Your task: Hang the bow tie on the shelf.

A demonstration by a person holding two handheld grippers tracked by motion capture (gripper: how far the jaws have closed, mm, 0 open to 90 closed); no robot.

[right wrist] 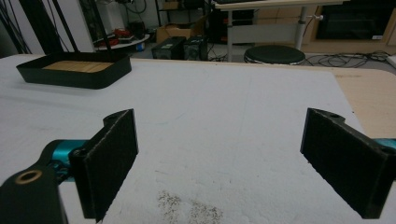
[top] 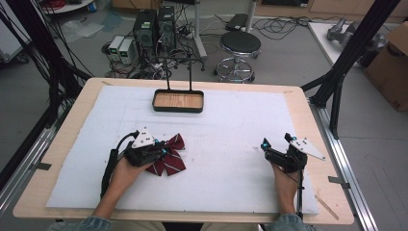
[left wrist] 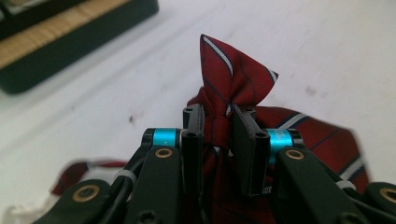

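You had the left gripper [left wrist: 218, 128] clamped on the bow tie [top: 169, 155], which lay on the white mat [top: 231, 130] in the lower left of the high view. In the left gripper view the jaws stood narrow, pinching the gathered knot [left wrist: 219, 119] at the tie's middle, with one red striped wing [left wrist: 231, 74] standing up above the jaws and the rest of the cloth spread under and to the right of them. That looked like a sound place to hold: the knot is the thickest, stiffest part, so the cloth should slip less there than at a wing.

Your right gripper [top: 275, 146] rested at the lower right of the high view, well apart from the tie, its jaws wide with nothing between them, as the right gripper view showed over bare mat.

The black tray [top: 178, 101] with its wooden floor and thin upright stand [top: 178, 72] sat at the upper middle of the desk, well apart from the tie. If the tray or stand was where you meant the tie to go, my advice for the lift would have been to raise it straight up before carrying it, so the loose wings and the strap end [left wrist: 74, 170] at the lower left of the left gripper view cleared the mat without dragging. Keeping the squeeze steady would have mattered too.
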